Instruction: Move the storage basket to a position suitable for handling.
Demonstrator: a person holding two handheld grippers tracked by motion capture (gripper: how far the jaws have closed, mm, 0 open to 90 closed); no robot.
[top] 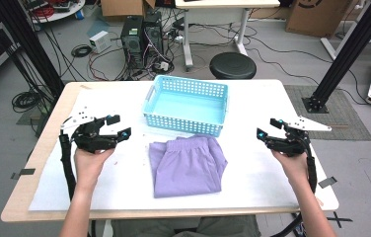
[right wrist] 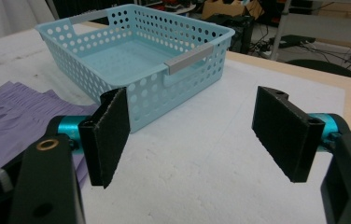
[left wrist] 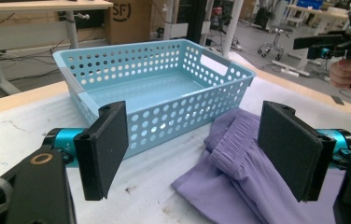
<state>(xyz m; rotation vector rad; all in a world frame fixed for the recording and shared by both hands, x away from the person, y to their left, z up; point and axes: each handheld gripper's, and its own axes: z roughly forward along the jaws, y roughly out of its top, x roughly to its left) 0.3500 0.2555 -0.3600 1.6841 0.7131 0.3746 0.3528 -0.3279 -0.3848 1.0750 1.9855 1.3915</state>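
Purple shorts point(top: 187, 165) folded flat on white sheet point(top: 252, 163), mid-table, just in front of blue basket point(top: 186, 104); basket empty, likely destination. Left gripper point(top: 118, 126) jaws spread wide, holding nothing, hovering left of shorts, aimed toward waistband. Right gripper point(top: 267, 127) jaws likewise spread, empty, well apart on right side. Both flank shorts symmetrically, probably staged for two-sided pickup. No contact yet.
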